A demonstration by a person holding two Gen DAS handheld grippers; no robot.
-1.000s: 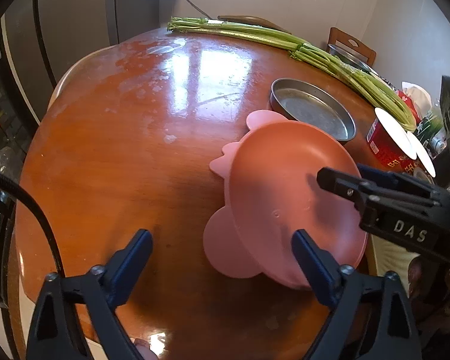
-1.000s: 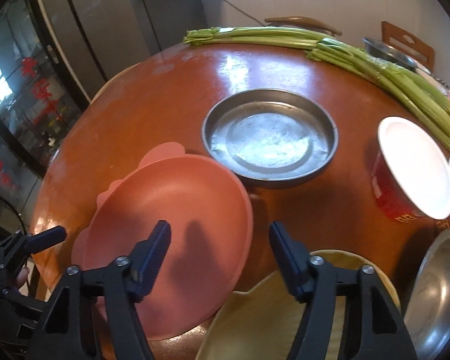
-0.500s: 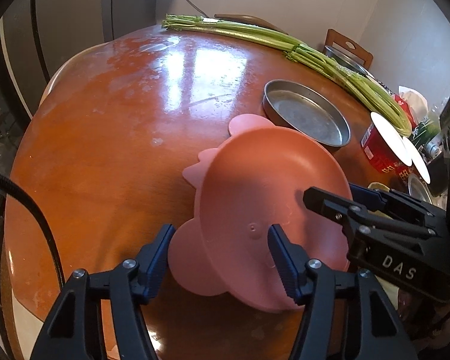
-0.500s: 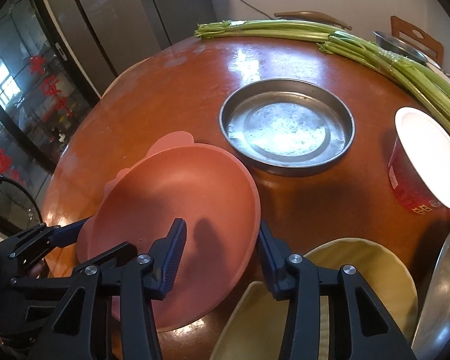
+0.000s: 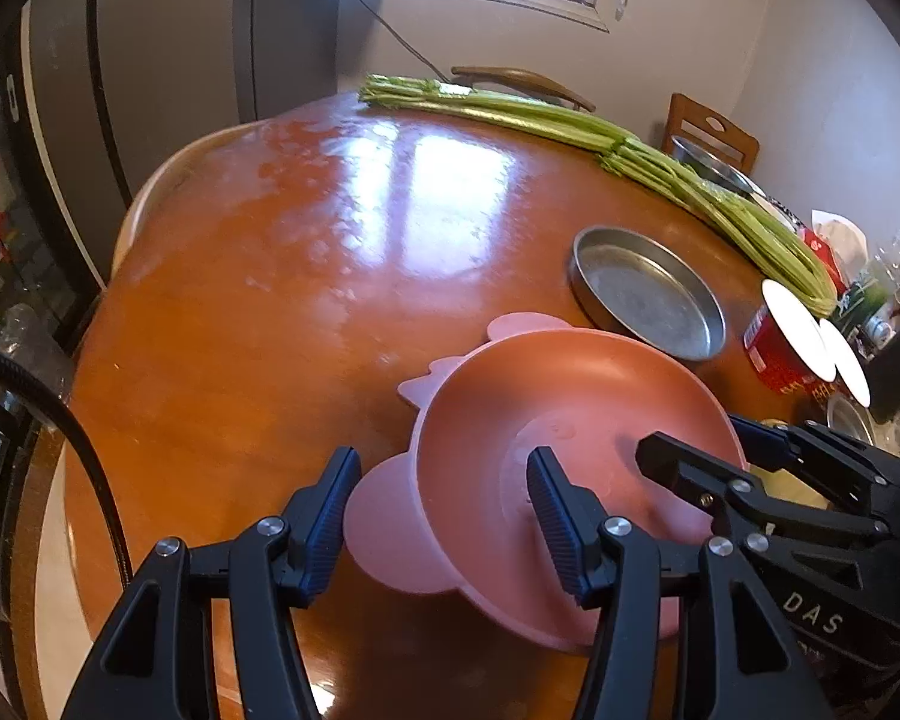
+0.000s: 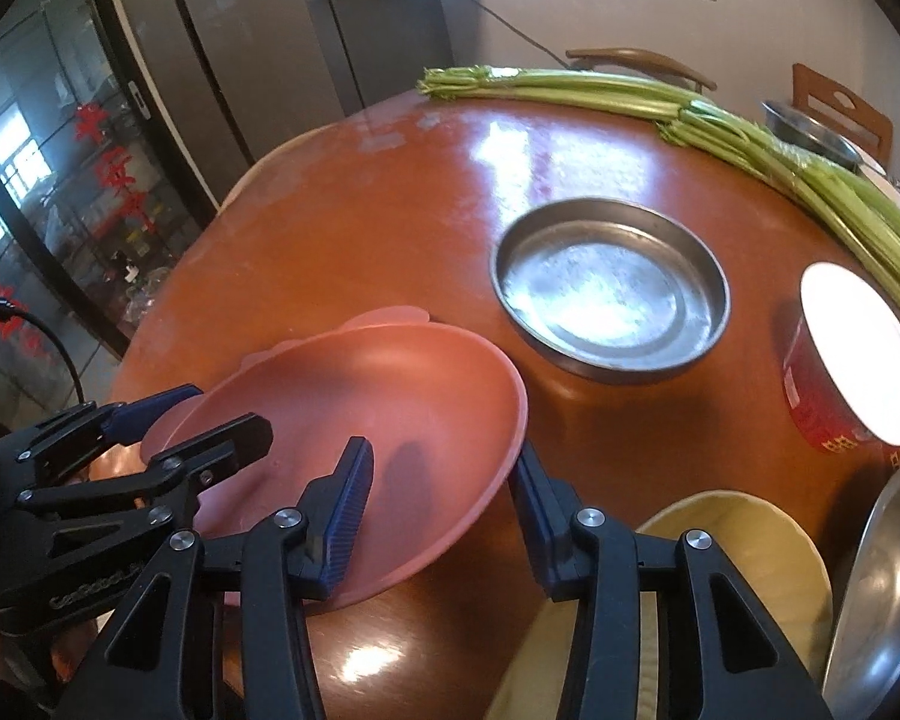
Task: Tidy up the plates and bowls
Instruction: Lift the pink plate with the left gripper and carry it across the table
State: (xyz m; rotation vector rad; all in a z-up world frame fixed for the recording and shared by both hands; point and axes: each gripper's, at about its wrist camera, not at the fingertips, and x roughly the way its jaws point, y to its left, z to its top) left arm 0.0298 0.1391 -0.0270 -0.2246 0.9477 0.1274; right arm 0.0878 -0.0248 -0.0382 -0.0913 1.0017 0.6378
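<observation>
While metal pan (image 6: 611,293) sits beyond, celery (image 6: 720,120) lines table (image 6: 360,228).

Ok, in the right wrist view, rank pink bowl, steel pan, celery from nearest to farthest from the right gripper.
1. Pink bowl: its rim sits between the right gripper fingers, near left.
2. Steel pan: mid-table, beyond the bowl, slightly right.
3. Celery: along the table's far edge.

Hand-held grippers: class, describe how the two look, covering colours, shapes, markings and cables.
Both are black, angular frames with silver bolts and ribbed blue pads. The right hand-held gripper reads "DAS" in white in the left view. A black cable trails by the left hand-held gripper.
</observation>
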